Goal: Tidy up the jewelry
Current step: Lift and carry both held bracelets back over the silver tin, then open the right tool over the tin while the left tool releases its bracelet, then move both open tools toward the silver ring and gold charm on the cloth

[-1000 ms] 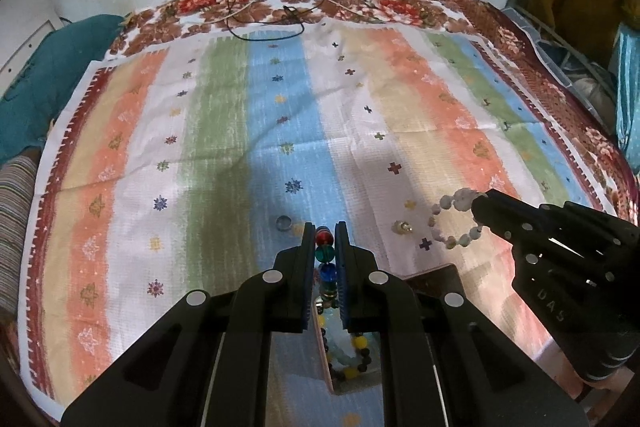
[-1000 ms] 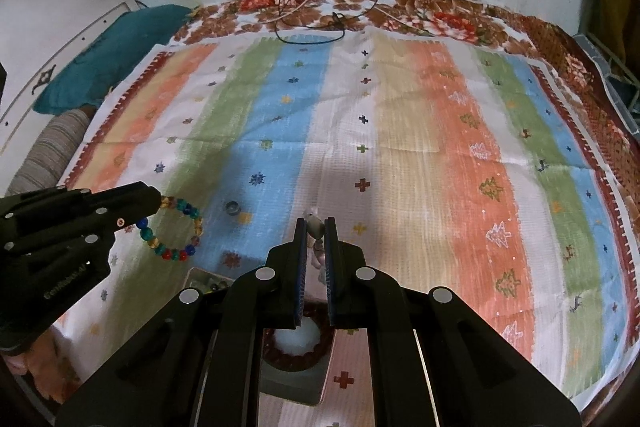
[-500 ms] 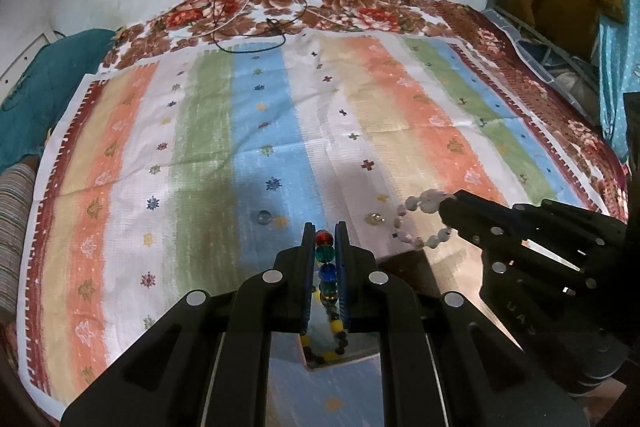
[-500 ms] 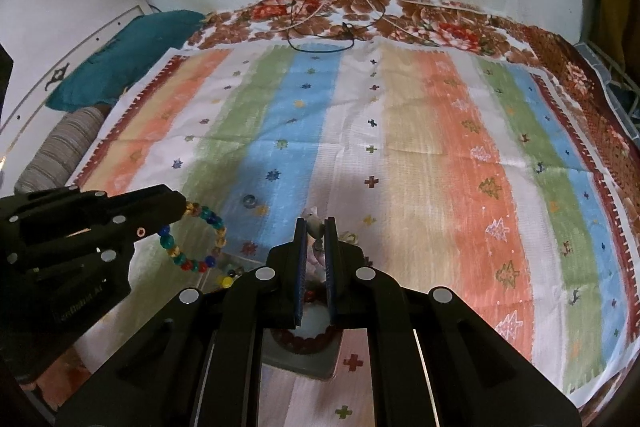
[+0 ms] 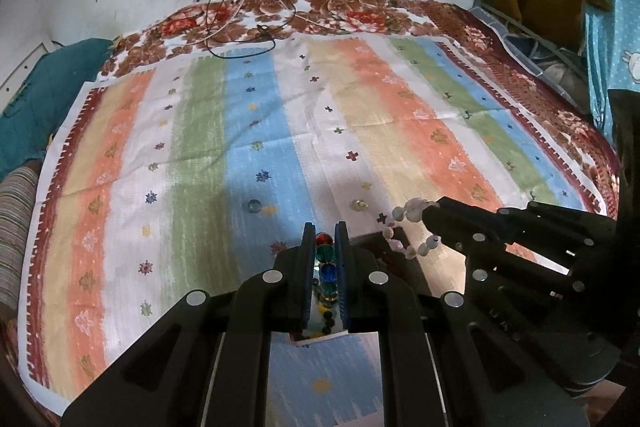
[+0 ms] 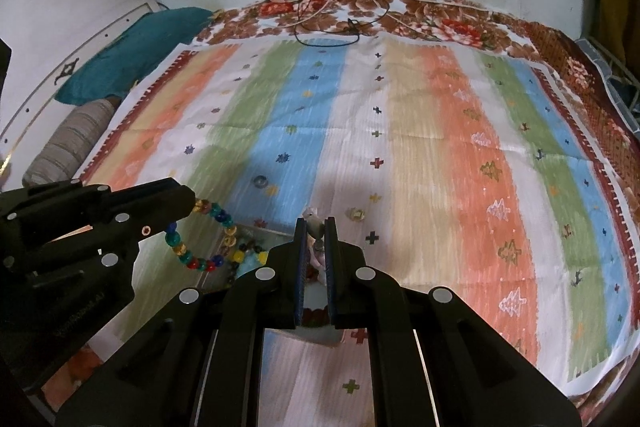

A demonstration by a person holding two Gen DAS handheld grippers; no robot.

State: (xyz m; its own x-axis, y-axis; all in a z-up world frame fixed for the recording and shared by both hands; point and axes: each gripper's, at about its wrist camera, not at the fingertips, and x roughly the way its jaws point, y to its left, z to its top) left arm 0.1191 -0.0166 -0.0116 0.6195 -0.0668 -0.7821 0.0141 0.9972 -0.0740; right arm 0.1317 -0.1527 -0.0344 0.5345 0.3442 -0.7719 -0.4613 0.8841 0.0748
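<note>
My left gripper (image 5: 324, 241) pinches coloured bead bracelet (image 6: 200, 239); loop hangs below fingers, over tray (image 6: 256, 239) edge. My right gripper (image 6: 316, 227) clamps pale bead bracelet (image 5: 408, 227), loop dangling over same tray. Tray lies directly below and slightly behind both fingertips, on striped bedspread (image 5: 280, 131). Both fingers narrow, each holding beads. Two loose rings, blue one (image 5: 253, 205) and gold one (image 5: 359, 204), lie ahead, beyond tray; left nearer blue, right nearer gold. Next, I judge: lower straight down, release.
</note>
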